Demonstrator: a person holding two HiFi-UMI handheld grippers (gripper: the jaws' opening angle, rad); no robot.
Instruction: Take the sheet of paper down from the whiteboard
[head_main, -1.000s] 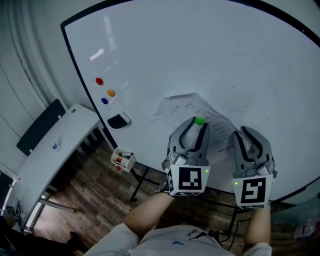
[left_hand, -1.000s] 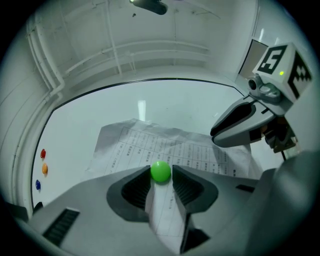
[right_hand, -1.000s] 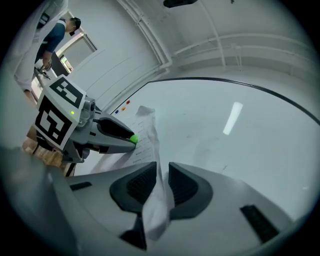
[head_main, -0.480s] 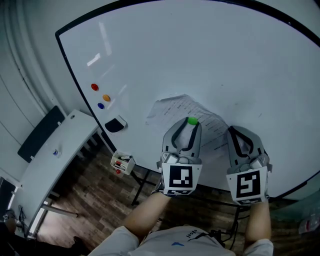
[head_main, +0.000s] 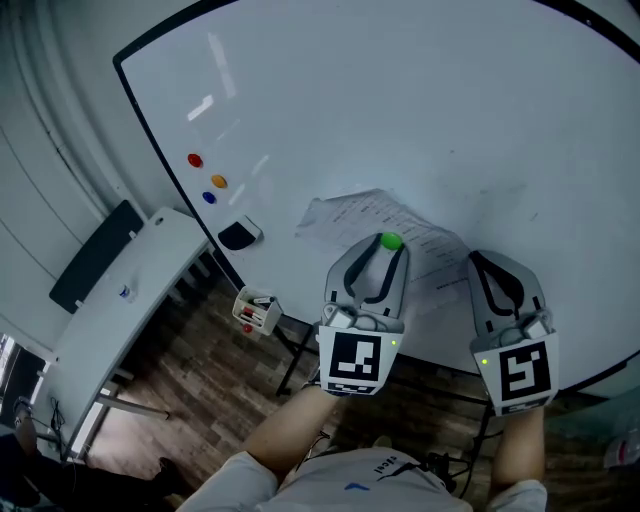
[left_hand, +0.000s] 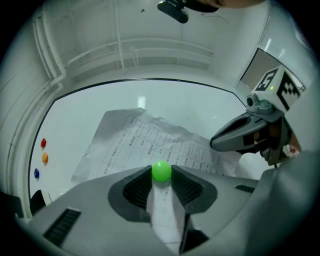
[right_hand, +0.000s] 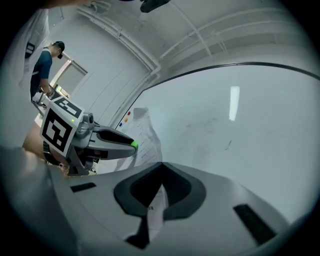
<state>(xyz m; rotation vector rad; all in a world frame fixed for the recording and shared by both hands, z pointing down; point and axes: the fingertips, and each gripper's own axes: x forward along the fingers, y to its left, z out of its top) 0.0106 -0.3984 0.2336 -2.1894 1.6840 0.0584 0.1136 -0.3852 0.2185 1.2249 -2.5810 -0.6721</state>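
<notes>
The sheet of paper (head_main: 365, 213) hangs tilted low on the whiteboard (head_main: 420, 90), close to the board's black lower edge. Bare white surface lies wide open above it and to its right. Well off to its left, near the board's left edge, sit a red magnet (head_main: 195, 160), an orange magnet (head_main: 219, 182) and a blue magnet (head_main: 209, 198), with a black eraser (head_main: 238, 235) below them. A small box of markers (head_main: 256, 311) and a white tabletop (head_main: 120, 310) lie beyond that edge. The left hand-held gripper (head_main: 388, 252), on an outstretched forearm (head_main: 285, 435), aims slightly upward at the board. It is clamped on the green magnet (left_hand: 161, 170) that sits on the sheet. The right hand-held gripper (right_hand: 160, 167), just beside it, points level, its jaws pinched on the sheet's creased right edge. The sheet carries a printed table, too small to read. Each of the 2 grippers bears a cube with black-and-white square markers, not writing.
</notes>
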